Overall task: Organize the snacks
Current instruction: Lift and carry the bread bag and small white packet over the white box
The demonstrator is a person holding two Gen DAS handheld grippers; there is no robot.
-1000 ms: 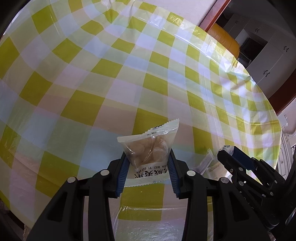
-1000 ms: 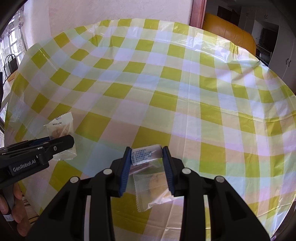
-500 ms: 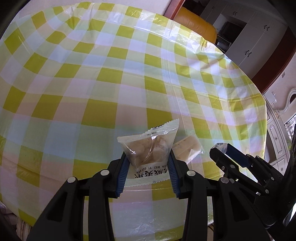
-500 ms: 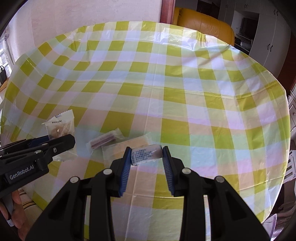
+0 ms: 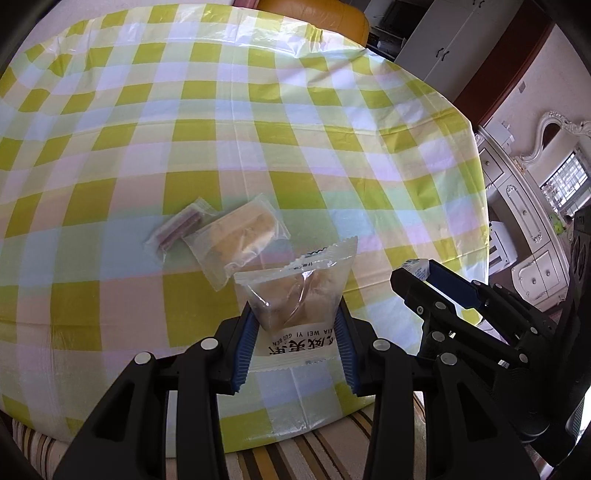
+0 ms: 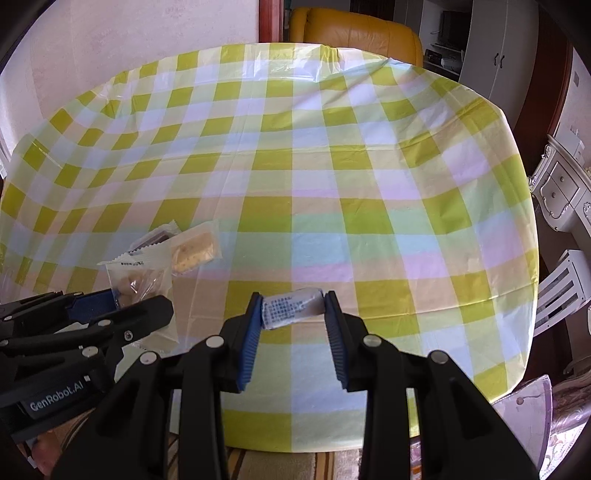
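My left gripper point(image 5: 295, 326) is shut on a clear nut packet point(image 5: 295, 295) with white printed ends, held above the table's near edge. It also shows in the right wrist view point(image 6: 138, 284). My right gripper point(image 6: 293, 308) is shut on a small white-and-blue wrapped snack point(image 6: 291, 307), also held above the near edge; it shows in the left wrist view point(image 5: 417, 267). Two snacks lie on the checked tablecloth point(image 5: 258, 147): a clear-wrapped pale biscuit point(image 5: 240, 240) and a clear-wrapped dark red bar point(image 5: 181, 229), side by side and touching.
A yellow-brown leather chair point(image 6: 354, 33) stands behind the table's far edge. White cabinets point(image 5: 517, 221) and a white chair point(image 6: 561, 291) stand to the right. A striped cushion point(image 5: 314, 458) lies below the near edge.
Both grippers have pulled back and up from the table with their snacks. The biscuit and the red bar now lie in full view on the cloth.
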